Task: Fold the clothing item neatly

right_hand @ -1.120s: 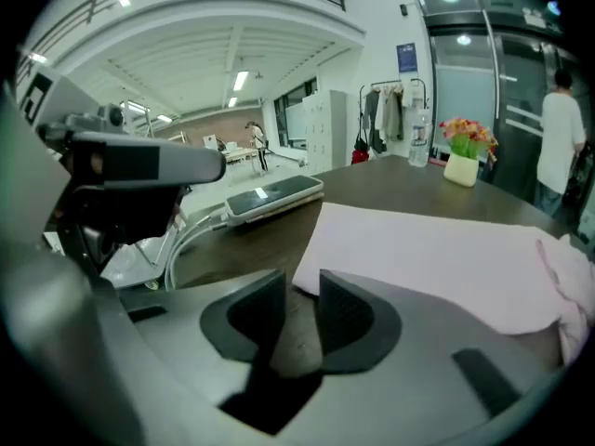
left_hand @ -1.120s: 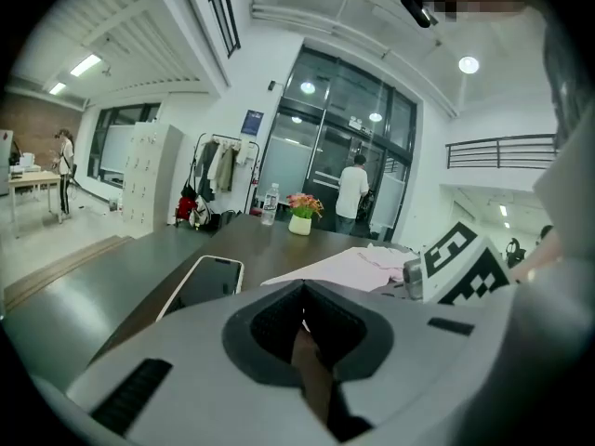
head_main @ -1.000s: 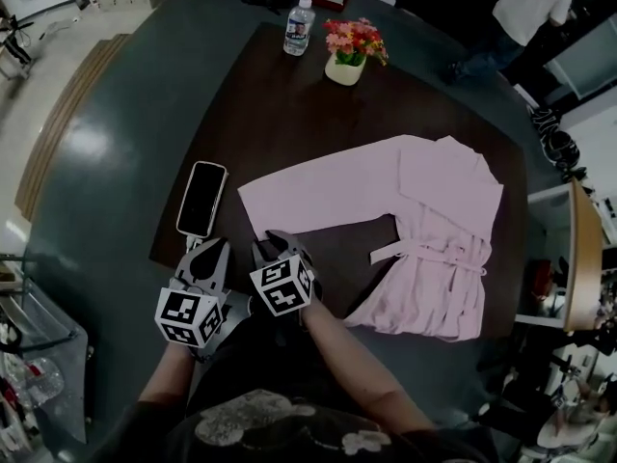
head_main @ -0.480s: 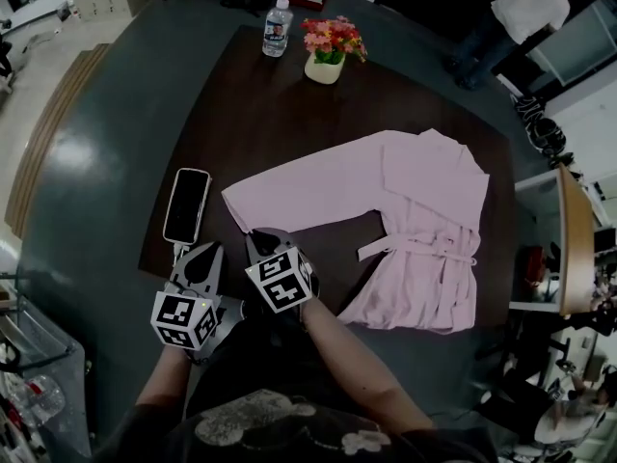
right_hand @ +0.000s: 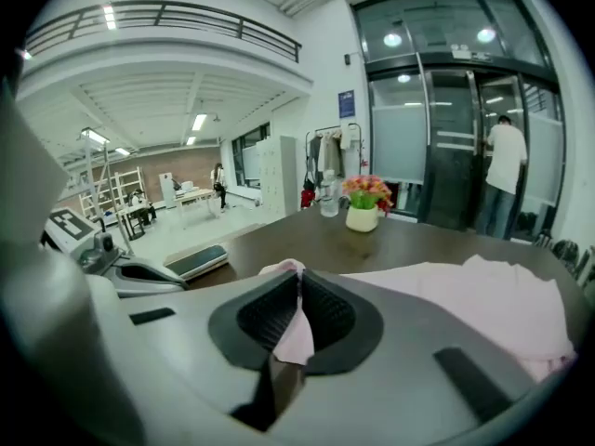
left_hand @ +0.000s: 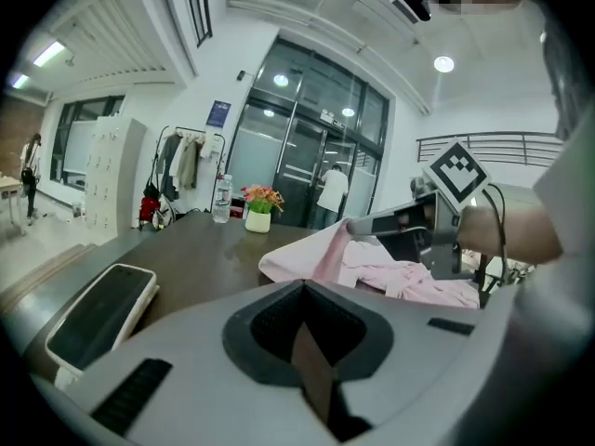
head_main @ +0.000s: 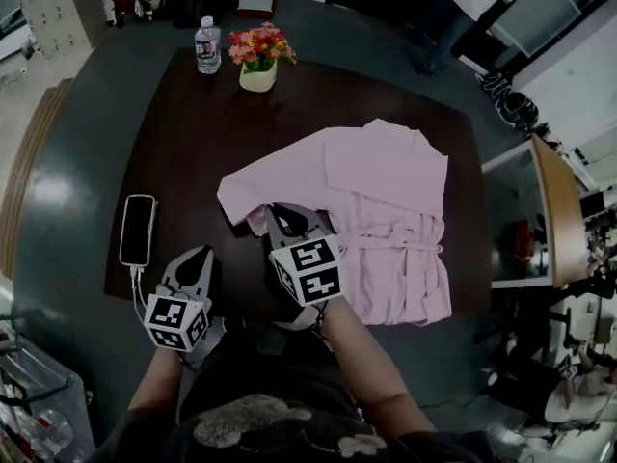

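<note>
You have bare counter [head_main: 193,152] across the left and middle, clear from the near edge up to the far edge. The phone [head_main: 138,230] lies flat near the left edge, just beyond your left gripper [head_main: 198,258]. The water bottle [head_main: 206,44] and flower pot [head_main: 258,66] stand upright at the far edge, well apart from the pink robe [head_main: 386,191], which covers the right half.

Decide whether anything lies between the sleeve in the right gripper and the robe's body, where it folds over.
Nothing visible does. The right gripper, whose jaws have just been closing, is shut on the sleeve, and no object lies between it and the robe's body. The phone and flower pot sit well aside.
</note>
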`<state>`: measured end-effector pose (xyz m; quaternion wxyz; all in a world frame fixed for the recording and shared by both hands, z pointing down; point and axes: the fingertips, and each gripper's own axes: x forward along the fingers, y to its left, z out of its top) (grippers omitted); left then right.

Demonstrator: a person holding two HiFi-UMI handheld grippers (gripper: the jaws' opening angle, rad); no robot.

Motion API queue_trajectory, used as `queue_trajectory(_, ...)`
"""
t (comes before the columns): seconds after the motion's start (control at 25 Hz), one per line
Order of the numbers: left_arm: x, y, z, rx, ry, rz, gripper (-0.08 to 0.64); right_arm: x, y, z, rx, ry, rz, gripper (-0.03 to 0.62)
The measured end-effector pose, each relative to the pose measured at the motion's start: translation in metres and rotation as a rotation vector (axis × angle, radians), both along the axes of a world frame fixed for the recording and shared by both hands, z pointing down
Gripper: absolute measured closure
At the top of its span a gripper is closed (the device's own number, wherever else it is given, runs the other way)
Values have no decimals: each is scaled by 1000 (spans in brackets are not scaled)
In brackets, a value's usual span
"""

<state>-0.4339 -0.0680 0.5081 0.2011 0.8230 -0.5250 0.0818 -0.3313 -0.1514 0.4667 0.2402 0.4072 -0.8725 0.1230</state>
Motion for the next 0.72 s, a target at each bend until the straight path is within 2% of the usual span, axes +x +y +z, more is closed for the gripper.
queue_trajectory(0.24, 80, -13, -24, 24, -11, 5, 551, 139, -34, -28, 30, -97, 181, 584)
queue_trajectory(0.44, 139, -22, -33, 35, -34, 14, 550, 244, -47, -13, -7, -102, 290, 584)
queue_trajectory(0.6, 183, -30, -29, 14, -29, -11, 551, 304, -51, 21, -93, -106, 317, 584)
queue_trajectory(0.72, 211, -26, -26, -13, 0, -43, 551, 329, -42, 48, -170, -157, 326, 584)
